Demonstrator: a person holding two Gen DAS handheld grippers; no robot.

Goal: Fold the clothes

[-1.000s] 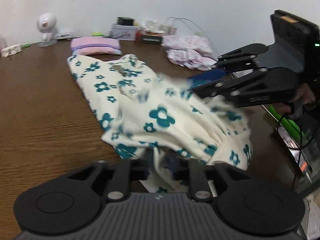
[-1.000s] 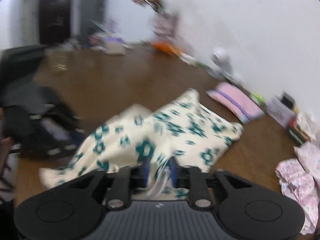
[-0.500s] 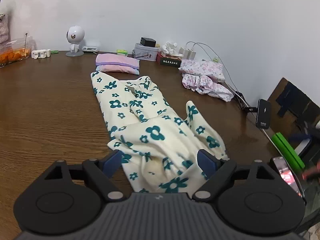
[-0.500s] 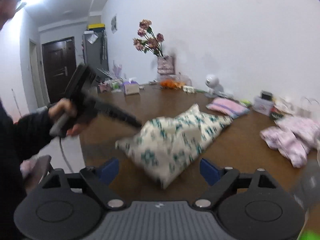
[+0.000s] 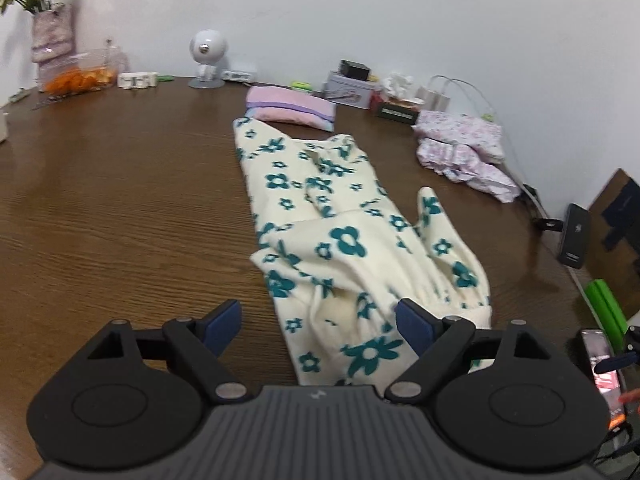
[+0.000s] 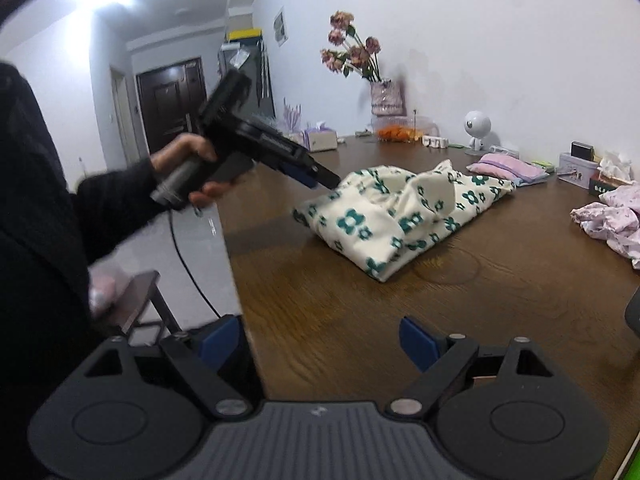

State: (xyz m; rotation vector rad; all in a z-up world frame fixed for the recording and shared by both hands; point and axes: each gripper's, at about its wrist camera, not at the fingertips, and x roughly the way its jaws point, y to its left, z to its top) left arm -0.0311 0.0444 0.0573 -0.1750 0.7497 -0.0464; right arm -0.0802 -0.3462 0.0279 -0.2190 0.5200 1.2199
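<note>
Jaws of both grippers, clamped on the cream teal-flowered fabric garment (image 5: 344, 240) a second ago, now stand wide and empty; bare brown wooden worktop (image 5: 120, 208) lies open at nine o'clock.

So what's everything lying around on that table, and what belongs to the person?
floral garment: one, cream with teal flowers, partly folded, table middle
folded cloth: one, pink and purple, beyond the garment
crumpled clothes: one pile, pale pink print, far right
round camera: one, white, by the wall
vase of flowers: one, dusty pink, far end
table: one, brown wood
left gripper: black, blue pads, open over the garment's near end
right gripper: black, open, empty
</note>
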